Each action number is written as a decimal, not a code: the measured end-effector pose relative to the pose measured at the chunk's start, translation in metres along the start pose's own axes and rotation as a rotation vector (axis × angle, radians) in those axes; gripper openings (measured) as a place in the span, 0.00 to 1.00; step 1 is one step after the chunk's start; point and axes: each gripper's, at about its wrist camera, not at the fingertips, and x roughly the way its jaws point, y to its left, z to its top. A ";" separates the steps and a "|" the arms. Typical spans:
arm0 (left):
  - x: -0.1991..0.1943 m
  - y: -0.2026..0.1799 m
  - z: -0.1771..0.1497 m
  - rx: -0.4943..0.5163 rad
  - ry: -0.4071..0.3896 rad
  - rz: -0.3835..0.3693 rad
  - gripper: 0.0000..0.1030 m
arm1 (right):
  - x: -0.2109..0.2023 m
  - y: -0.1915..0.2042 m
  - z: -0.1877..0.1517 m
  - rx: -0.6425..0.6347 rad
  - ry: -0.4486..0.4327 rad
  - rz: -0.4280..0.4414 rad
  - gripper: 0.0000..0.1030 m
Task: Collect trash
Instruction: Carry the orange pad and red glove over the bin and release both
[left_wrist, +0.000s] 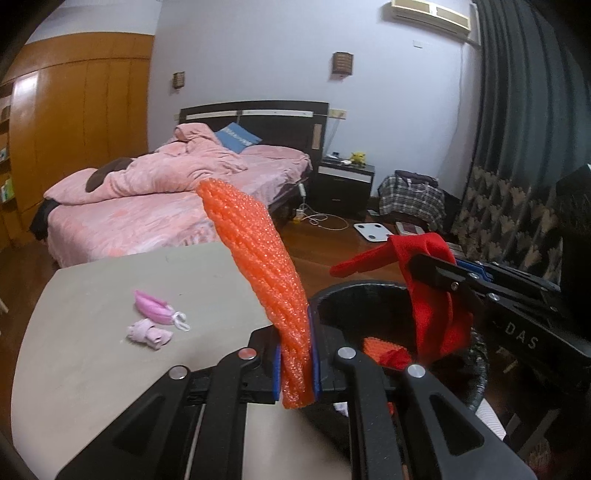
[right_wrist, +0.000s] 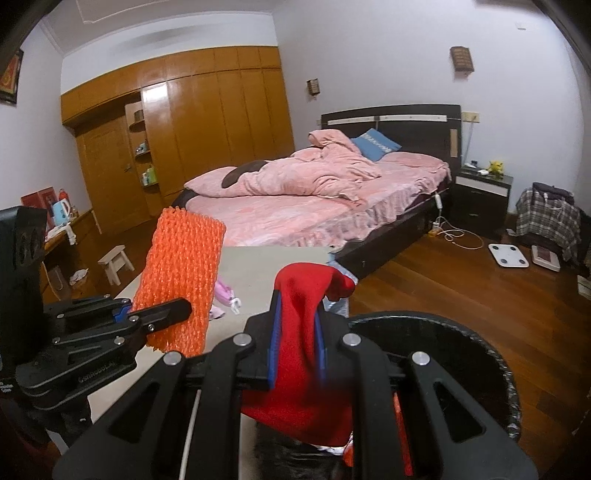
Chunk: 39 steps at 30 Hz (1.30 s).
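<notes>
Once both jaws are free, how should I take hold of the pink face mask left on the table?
Grip the pink face mask across its folded middle, coming down from above. It lies flat on the table, so only its raised fold gives the jaws purchase. Keep clear of the crumpled pink scrap beside it.

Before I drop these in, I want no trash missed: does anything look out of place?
Yes: two crumpled pink scraps lie loose on the grey table, left of the black bin, not yet collected.
</notes>
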 end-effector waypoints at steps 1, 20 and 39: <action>0.002 -0.004 0.001 0.007 0.001 -0.008 0.11 | -0.003 -0.005 0.000 0.003 -0.002 -0.010 0.14; 0.055 -0.074 -0.010 0.097 0.057 -0.164 0.11 | -0.027 -0.072 -0.030 0.058 0.038 -0.176 0.14; 0.116 -0.098 -0.027 0.156 0.163 -0.237 0.26 | -0.015 -0.111 -0.065 0.100 0.113 -0.255 0.33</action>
